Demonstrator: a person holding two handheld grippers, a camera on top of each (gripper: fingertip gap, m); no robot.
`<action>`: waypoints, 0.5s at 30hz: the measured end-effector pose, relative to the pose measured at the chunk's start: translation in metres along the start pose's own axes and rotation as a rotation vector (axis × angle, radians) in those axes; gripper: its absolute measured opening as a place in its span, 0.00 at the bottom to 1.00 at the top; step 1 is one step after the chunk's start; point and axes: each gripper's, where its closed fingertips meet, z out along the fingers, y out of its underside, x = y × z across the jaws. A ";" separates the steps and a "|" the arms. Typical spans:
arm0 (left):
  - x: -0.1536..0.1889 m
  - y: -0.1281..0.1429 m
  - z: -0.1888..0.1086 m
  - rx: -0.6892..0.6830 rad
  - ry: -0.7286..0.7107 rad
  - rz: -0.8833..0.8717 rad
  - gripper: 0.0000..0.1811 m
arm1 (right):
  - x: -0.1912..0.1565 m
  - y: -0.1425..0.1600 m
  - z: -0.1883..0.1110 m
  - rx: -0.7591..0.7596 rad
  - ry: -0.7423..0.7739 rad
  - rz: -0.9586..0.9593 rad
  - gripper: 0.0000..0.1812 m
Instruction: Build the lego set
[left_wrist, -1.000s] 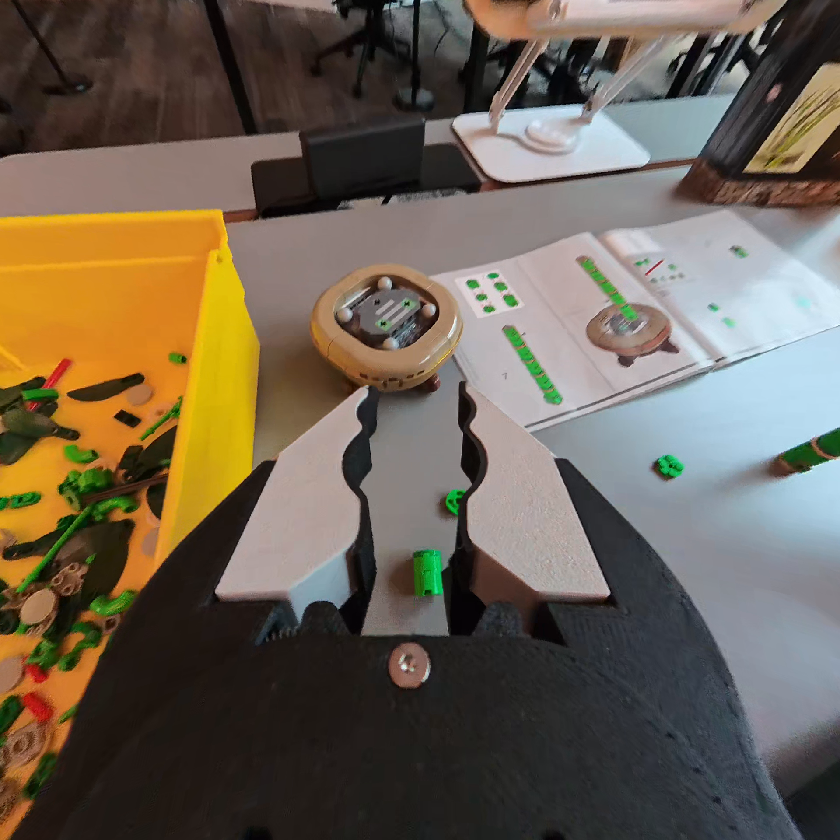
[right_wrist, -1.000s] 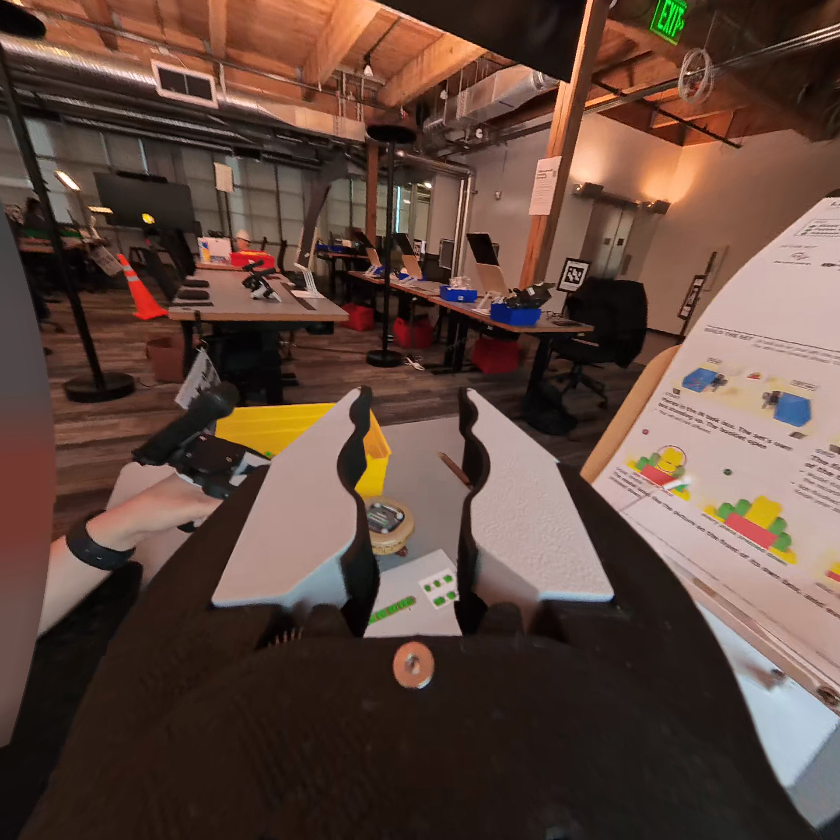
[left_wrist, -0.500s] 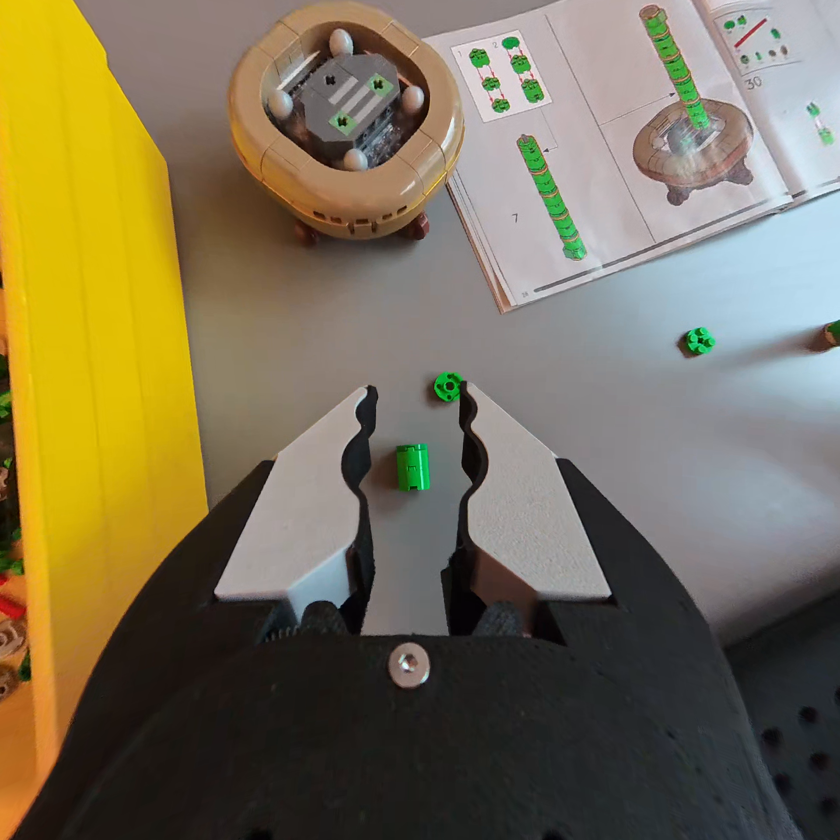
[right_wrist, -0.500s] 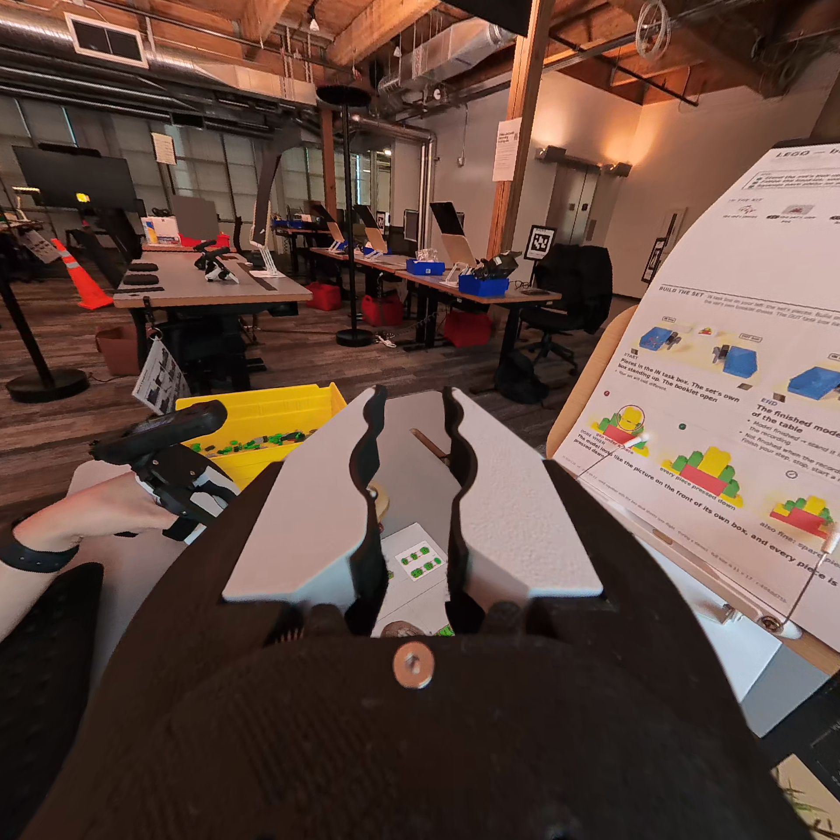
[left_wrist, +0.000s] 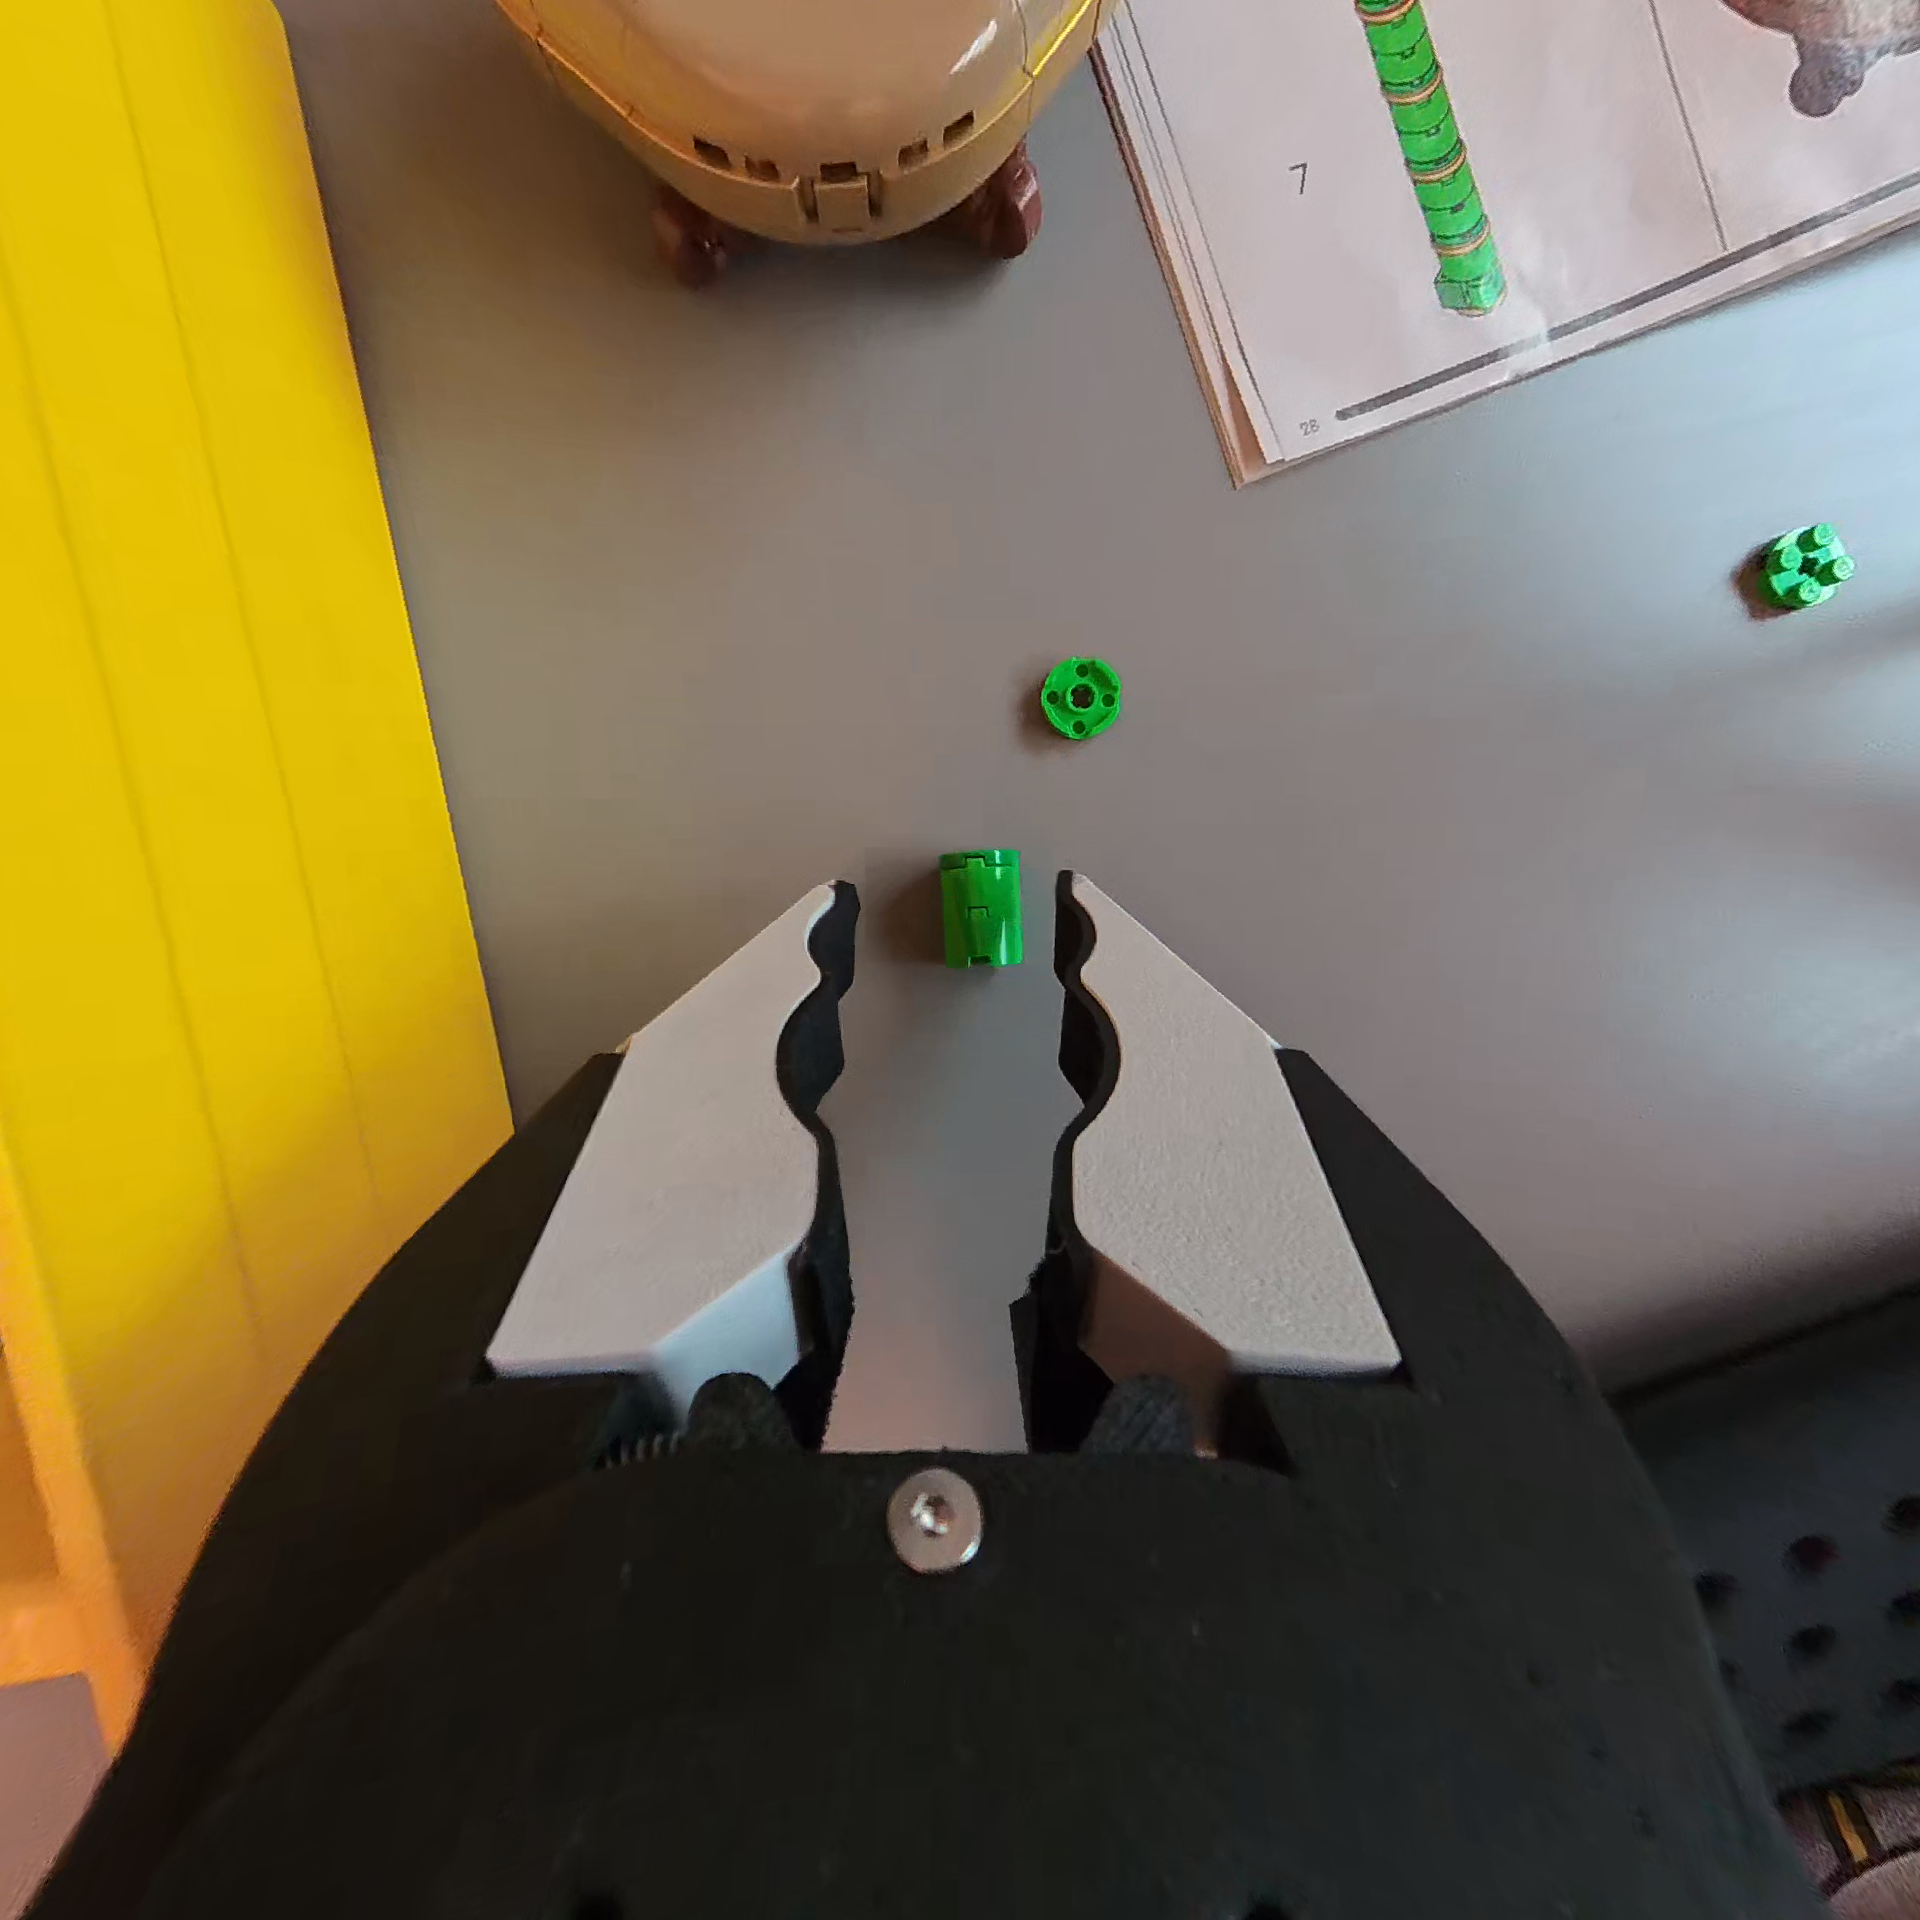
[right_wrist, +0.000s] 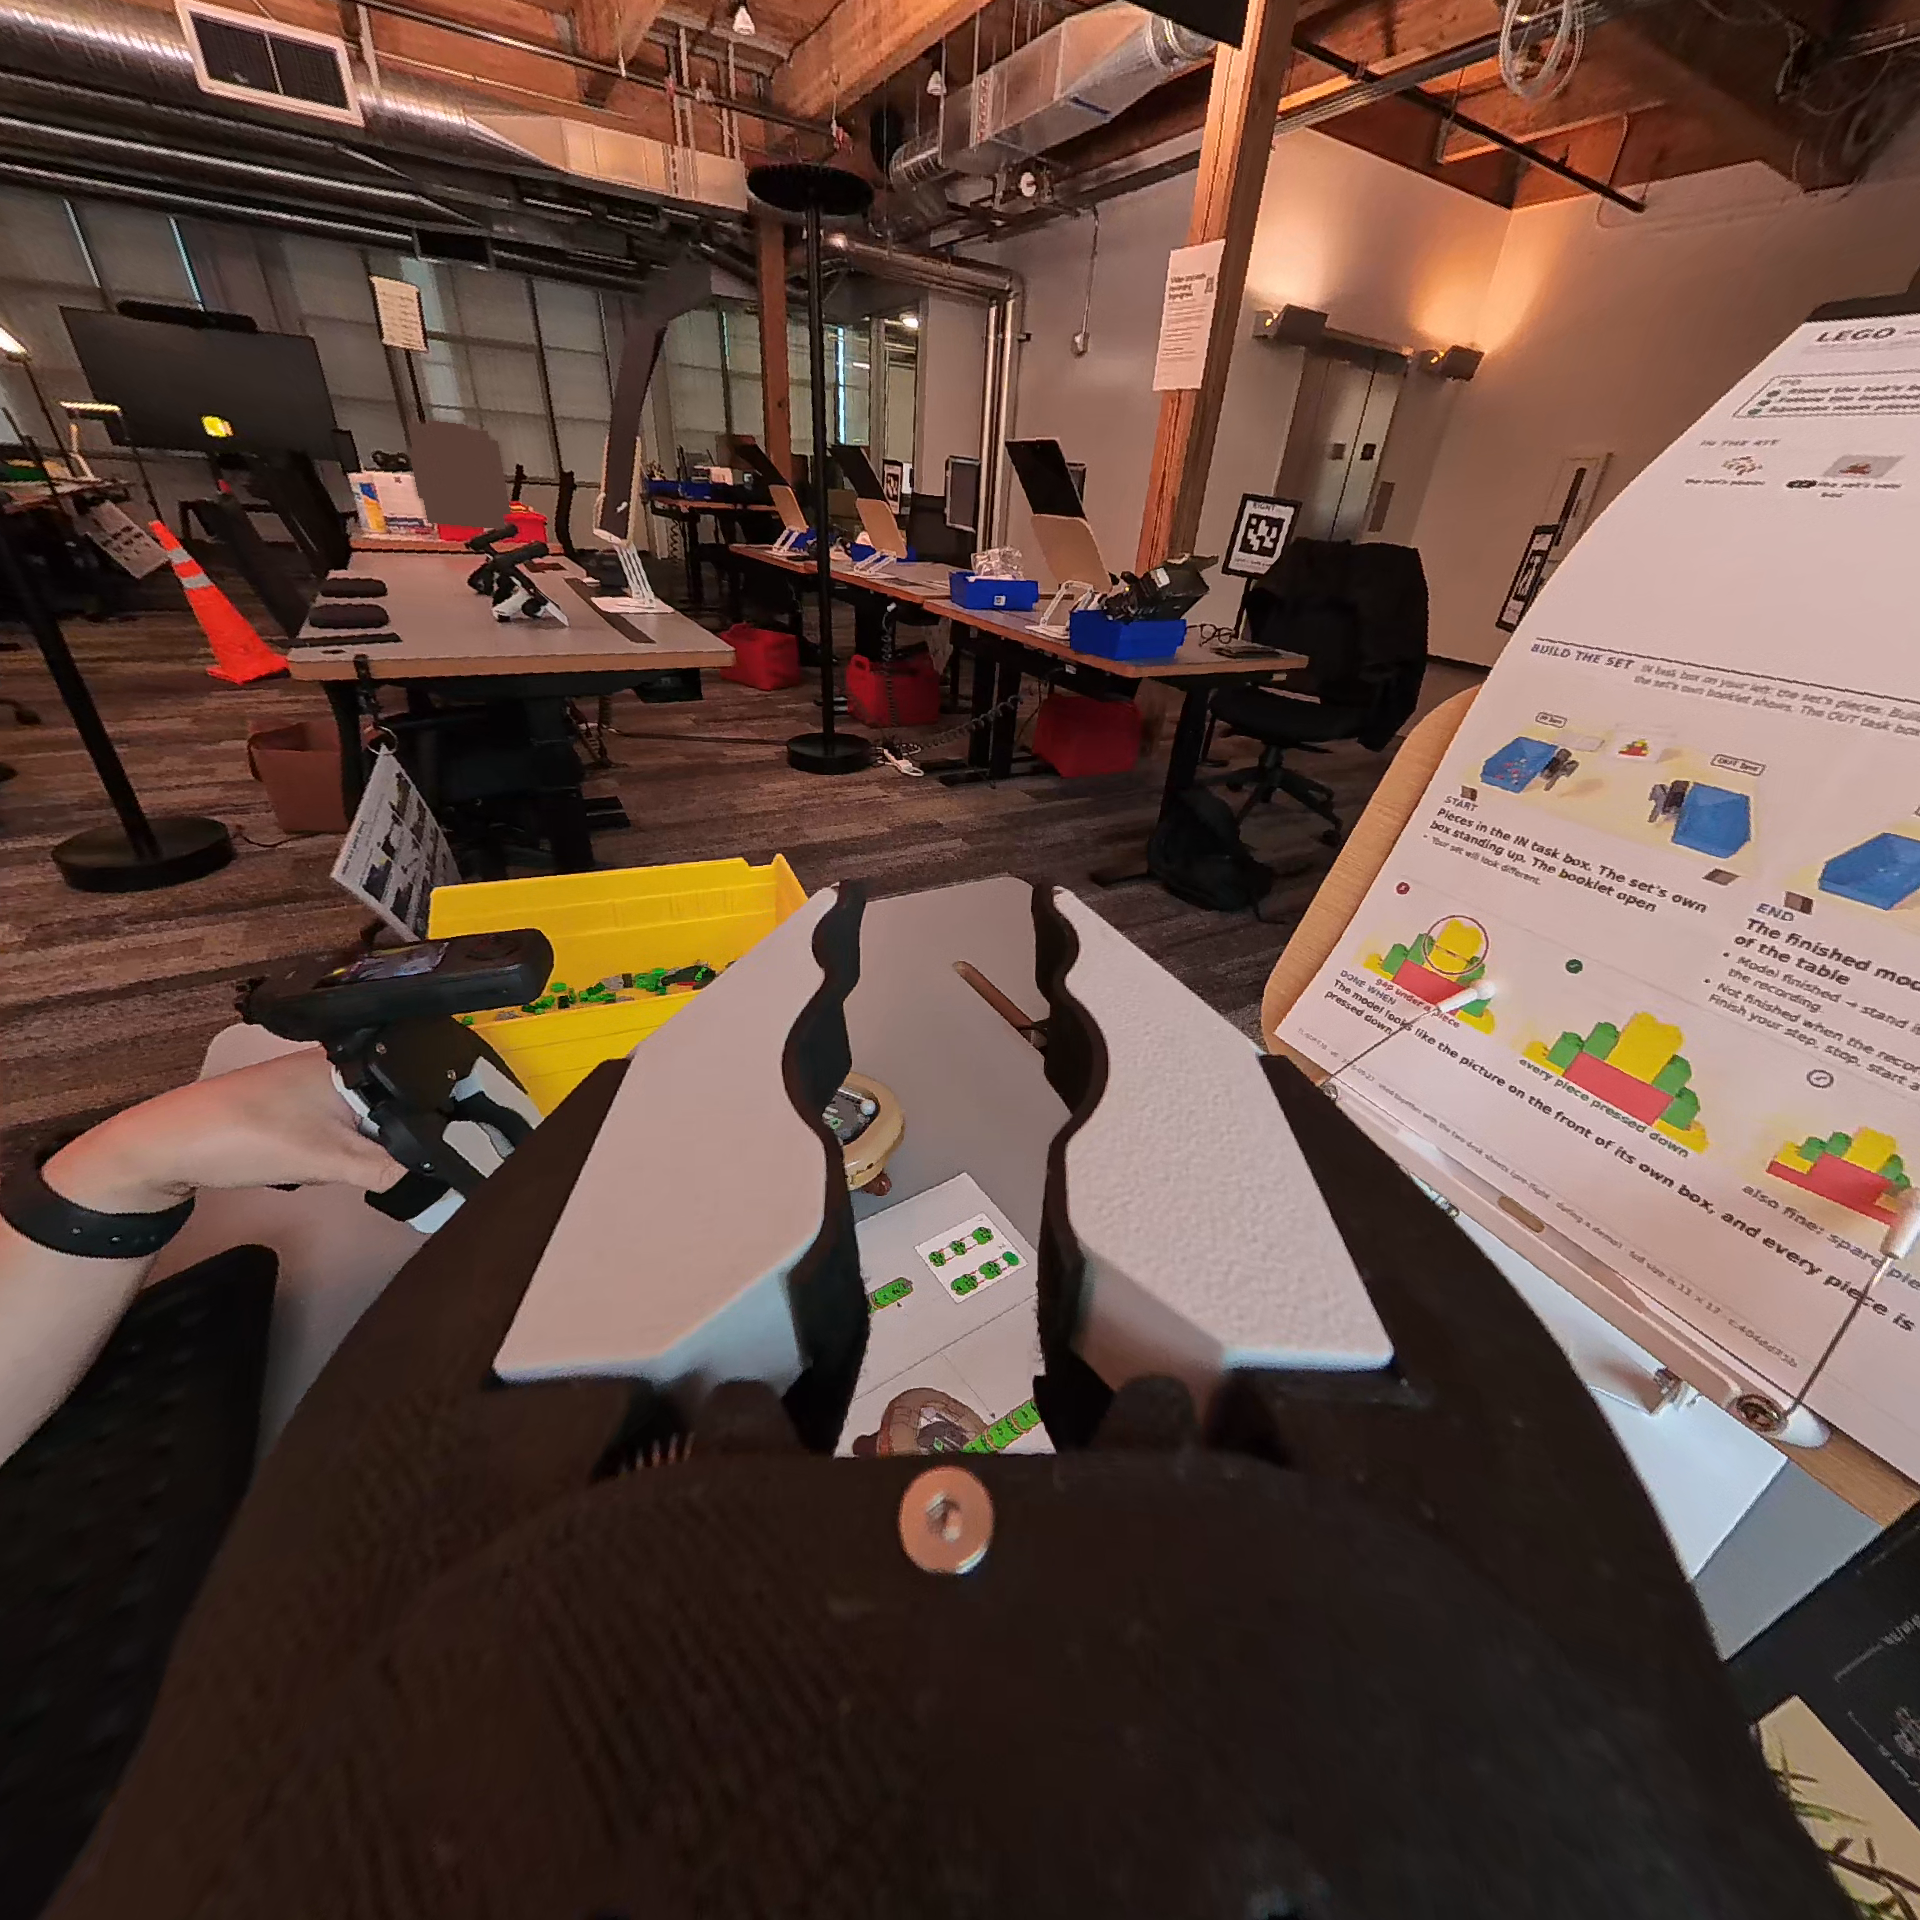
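While the left gripper (left_wrist: 956, 883) hovers with jaws wide, straddling the green cylinder piece (left_wrist: 980, 907) lying on the tabletop (left_wrist: 727, 623), the step is pickup: lower, then close. Right gripper (right_wrist: 945, 899) waits aloft, jaws parted, empty

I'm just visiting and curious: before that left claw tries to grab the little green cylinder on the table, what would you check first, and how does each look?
1. Left gripper open wide enough: ok.
2. Green cylinder piece centred between the fingertips: ok, slightly ahead.
3. Fingers touching it: not yet, gaps both sides.
4. Green round plate clear of the path: ok, lies farther on.
5. Height above the grey table: cannot tell.
6. Right gripper out of the way: ok, raised and open.
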 end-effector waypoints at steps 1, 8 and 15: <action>0.001 0.002 0.000 -0.008 0.006 0.001 0.21 | -0.001 0.000 0.000 -0.003 -0.001 0.000 0.18; 0.002 0.013 0.006 -0.068 -0.003 0.054 0.14 | -0.003 0.005 0.004 -0.030 -0.014 0.000 0.17; 0.004 0.013 0.008 -0.076 0.015 0.076 0.08 | -0.003 0.000 -0.004 -0.013 -0.015 0.003 0.17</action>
